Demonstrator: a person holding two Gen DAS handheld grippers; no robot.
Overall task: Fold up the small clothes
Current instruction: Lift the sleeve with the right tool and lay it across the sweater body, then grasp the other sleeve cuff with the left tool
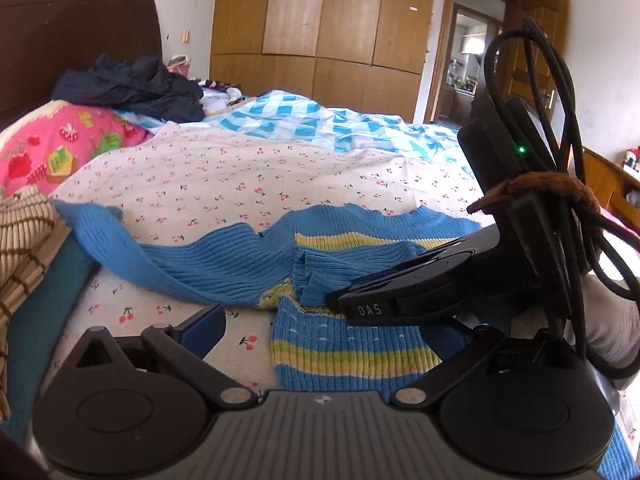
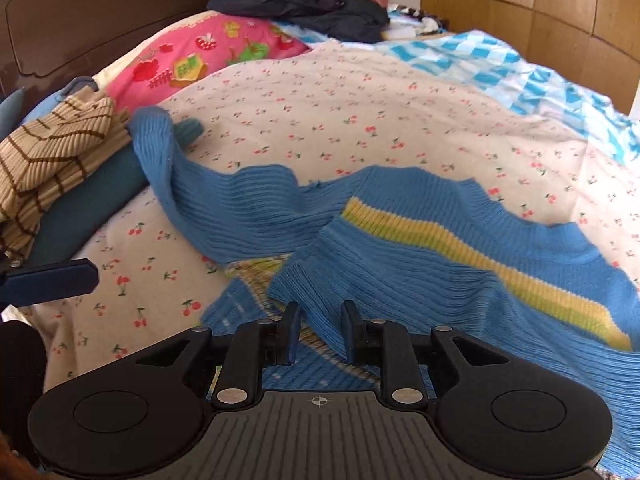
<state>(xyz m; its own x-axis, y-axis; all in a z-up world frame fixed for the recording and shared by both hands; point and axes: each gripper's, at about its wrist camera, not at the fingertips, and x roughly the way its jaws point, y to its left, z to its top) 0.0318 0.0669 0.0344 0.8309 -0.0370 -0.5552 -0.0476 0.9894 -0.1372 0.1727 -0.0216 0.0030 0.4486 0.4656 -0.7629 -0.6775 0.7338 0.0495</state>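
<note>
Right wrist view: the blue ribbed sweater (image 2: 400, 248), knitted with a yellow-green stripe, lies rumpled and partly folded on the bed's cherry-print sheet (image 2: 320, 120), one sleeve trailing toward the headboard side. The right hand-held gripper (image 2: 319, 330) sits low over a folded edge of the knit, its jaws a little apart with a fold of the fabric between them; whether the pads press on it I cannot tell. The left hand-held gripper (image 1: 320, 316) is released, jaws spread wide above the striped hem. A tan striped knit (image 2: 48, 160) is heaped at the bed's near-left edge, beside a pink pillow (image 2: 192, 56). Past the sweater the sheet lies open to the blue checked quilt (image 2: 500, 64).
</note>
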